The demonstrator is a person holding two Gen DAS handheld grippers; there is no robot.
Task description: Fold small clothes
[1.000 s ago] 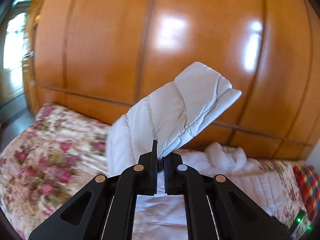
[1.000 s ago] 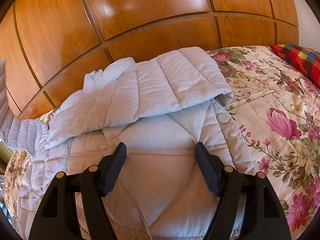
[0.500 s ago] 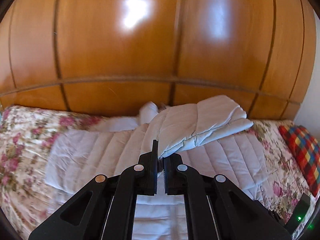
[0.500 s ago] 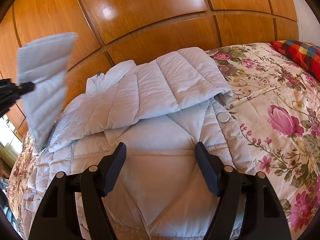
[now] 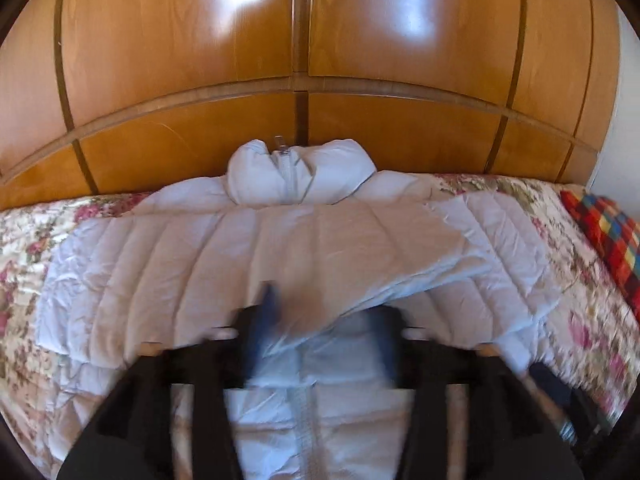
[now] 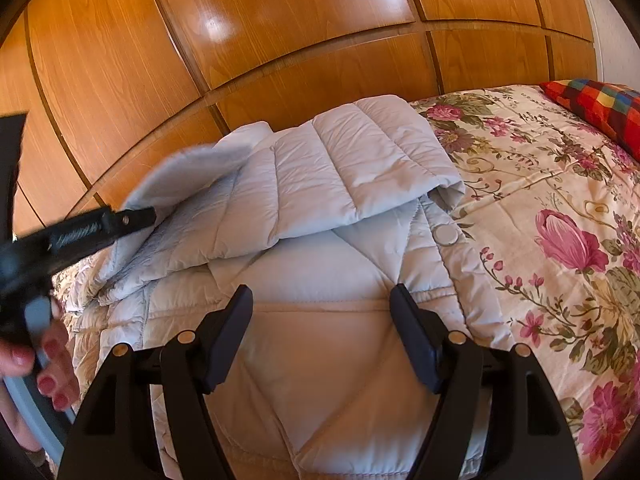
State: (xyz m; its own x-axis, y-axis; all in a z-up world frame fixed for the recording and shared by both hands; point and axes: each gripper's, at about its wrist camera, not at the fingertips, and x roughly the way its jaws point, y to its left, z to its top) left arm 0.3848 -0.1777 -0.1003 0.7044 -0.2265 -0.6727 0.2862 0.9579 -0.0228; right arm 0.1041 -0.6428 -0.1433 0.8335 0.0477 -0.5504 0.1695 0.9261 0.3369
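Swinging the left sleeve (image 5: 248,264) across the jacket (image 6: 320,320), left gripper (image 5: 324,332) jaws apparently sprang apart (blurry) — sleeve released; right gripper (image 6: 322,332) hung wide open, empty. Sleeves both in.

You see a pale grey-white quilted jacket (image 5: 248,256) on a cream bedspread (image 6: 560,208) with pink flowers, a red, blue and yellow checked pillow (image 6: 600,104), and an orange-brown wooden wardrobe (image 5: 180,60).

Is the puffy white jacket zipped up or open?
Zipped up. The jacket lies on the bed with its zipper closed up to the collar, and both sleeves are folded across the front.
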